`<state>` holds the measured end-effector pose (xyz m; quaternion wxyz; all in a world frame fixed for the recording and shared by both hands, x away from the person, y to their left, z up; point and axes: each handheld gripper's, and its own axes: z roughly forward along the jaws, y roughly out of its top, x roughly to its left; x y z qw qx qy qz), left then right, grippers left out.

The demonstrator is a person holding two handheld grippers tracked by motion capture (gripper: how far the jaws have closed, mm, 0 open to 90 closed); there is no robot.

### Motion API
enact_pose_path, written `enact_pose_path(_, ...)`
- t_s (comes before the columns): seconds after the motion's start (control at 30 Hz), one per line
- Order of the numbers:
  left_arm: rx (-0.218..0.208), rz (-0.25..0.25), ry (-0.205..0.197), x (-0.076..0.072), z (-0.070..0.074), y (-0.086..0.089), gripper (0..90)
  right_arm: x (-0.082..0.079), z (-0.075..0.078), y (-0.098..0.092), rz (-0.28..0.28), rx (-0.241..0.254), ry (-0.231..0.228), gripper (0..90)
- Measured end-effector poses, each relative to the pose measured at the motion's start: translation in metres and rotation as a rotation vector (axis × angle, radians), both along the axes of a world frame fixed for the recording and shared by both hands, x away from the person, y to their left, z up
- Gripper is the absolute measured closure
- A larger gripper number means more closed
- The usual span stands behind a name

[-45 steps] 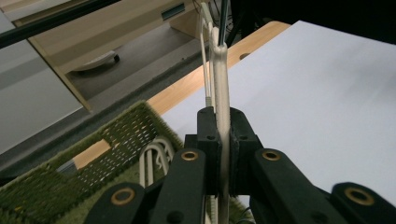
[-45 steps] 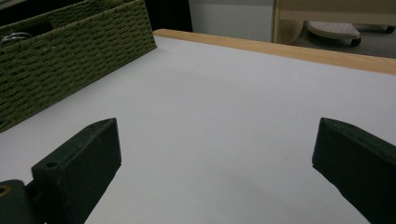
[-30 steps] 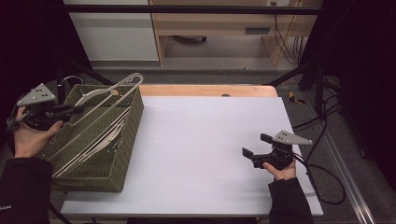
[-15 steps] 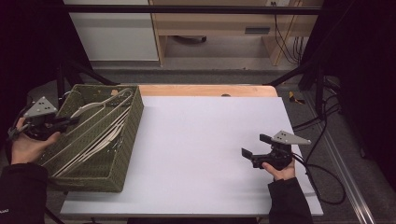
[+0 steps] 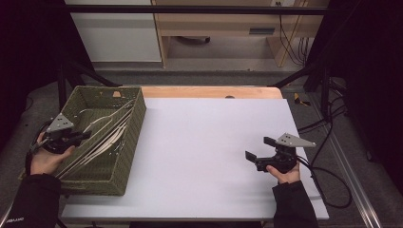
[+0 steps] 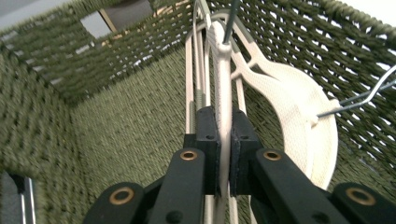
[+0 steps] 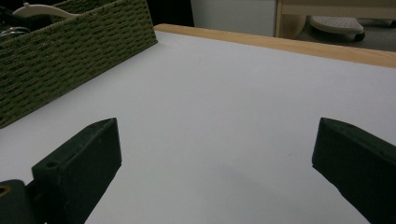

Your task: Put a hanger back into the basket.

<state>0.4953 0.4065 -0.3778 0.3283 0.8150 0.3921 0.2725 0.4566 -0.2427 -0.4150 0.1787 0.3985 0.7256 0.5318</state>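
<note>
A green woven basket [image 5: 134,142] stands at the table's left end and holds several white plastic hangers [image 5: 108,137] lying lengthwise. My left gripper [image 5: 81,136] reaches in over the basket's left rim. In the left gripper view the left gripper [image 6: 223,116] is shut on the thin bar of a white hanger [image 6: 219,51], low between the woven walls [image 6: 70,116]. A wire hanger [image 6: 359,95] pokes in from the right. My right gripper [image 5: 259,148] rests on the white table [image 5: 204,142] at the right. The right gripper [image 7: 217,140] is open, with bare tabletop between its jaws.
A wooden strip [image 5: 214,91] runs along the table's far edge. Cables [image 5: 328,128] trail off the right side. The basket [image 7: 70,56] stands to the far left in the right gripper view, a hanger end [image 7: 46,9] sticking up above its rim.
My left gripper has come down and back toward the person, lowering the white hanger from above the basket's rim into the basket. The right gripper has stayed put.
</note>
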Motion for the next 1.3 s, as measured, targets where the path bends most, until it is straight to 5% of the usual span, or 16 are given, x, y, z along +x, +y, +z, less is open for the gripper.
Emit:
enact_pose_path(0.2, -0.027, 0.004, 0.076, -0.002, -0.006, -0.005, 80.1, 0.0, 0.0, 0.0, 0.004, -0.004, 0.003, 1.9)
enact_pose_path(0.47, -0.006, -0.016, 0.166, -0.007, -0.01, -0.017, 74.0, 0.0, 0.0, 0.0, 0.001, 0.001, 0.0, 1.9)
enact_pose_path(0.6, 0.002, -0.02, 0.148, -0.009, -0.008, -0.019, 67.9, -0.001, 0.0, 0.0, 0.004, 0.002, 0.0, 2.0)
enact_pose_path(1.0, -0.088, -0.079, 0.075, -0.024, 0.017, -0.021, 46.4, -0.002, 0.002, -0.001, -0.002, 0.006, -0.004, 1.9)
enact_pose_path(1.13, -0.127, -0.083, 0.02, -0.031, 0.028, -0.029, 40.3, -0.002, 0.003, -0.001, 0.004, 0.011, -0.004, 1.9)
enact_pose_path(1.3, -0.227, -0.092, -0.076, -0.039, 0.043, -0.046, 29.4, -0.004, 0.005, -0.002, 0.009, 0.009, -0.019, 1.8)
